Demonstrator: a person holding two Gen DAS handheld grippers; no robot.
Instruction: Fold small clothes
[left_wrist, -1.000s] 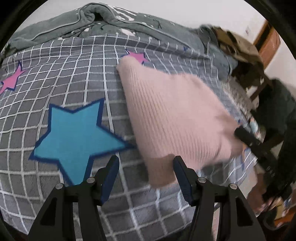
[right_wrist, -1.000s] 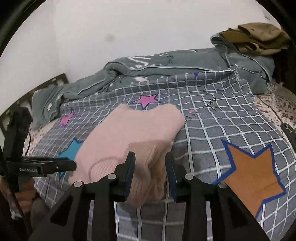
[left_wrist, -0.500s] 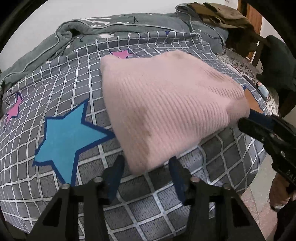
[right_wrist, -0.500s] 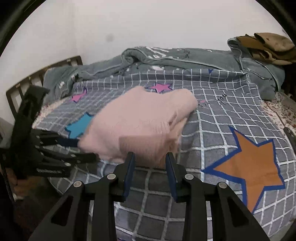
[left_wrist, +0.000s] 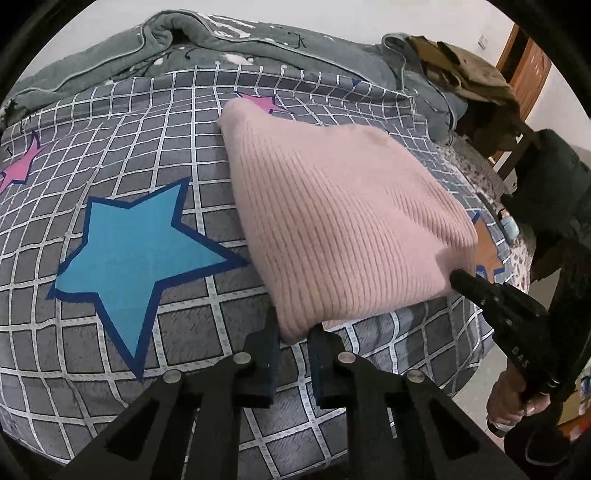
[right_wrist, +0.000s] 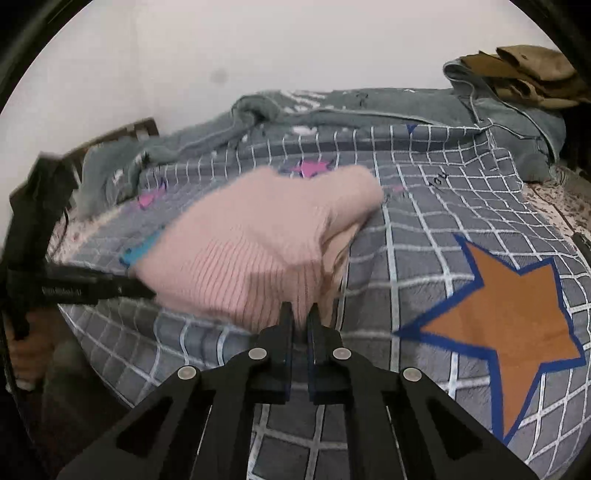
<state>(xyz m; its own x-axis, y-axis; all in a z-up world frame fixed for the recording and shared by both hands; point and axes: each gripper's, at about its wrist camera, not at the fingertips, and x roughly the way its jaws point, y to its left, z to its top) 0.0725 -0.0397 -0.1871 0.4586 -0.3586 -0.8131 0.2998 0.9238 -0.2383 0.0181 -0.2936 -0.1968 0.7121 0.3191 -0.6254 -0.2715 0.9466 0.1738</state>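
A pink ribbed knit garment lies folded on a grey checked bedsheet with star prints. My left gripper is shut on its near left corner. My right gripper is shut on its near right corner; the pink garment fills the middle of the right wrist view. The right gripper also shows in the left wrist view, touching the garment's right edge. The left gripper shows at the left of the right wrist view.
A grey-green quilt is bunched along the wall at the back. A brown garment lies on it at the back right. A dark chair with clothes stands beyond the bed's right edge. An orange star marks the sheet on the right.
Both grippers have closed on the garment's near corners; they were open around the corners before. The garment has shifted slightly on the bed.
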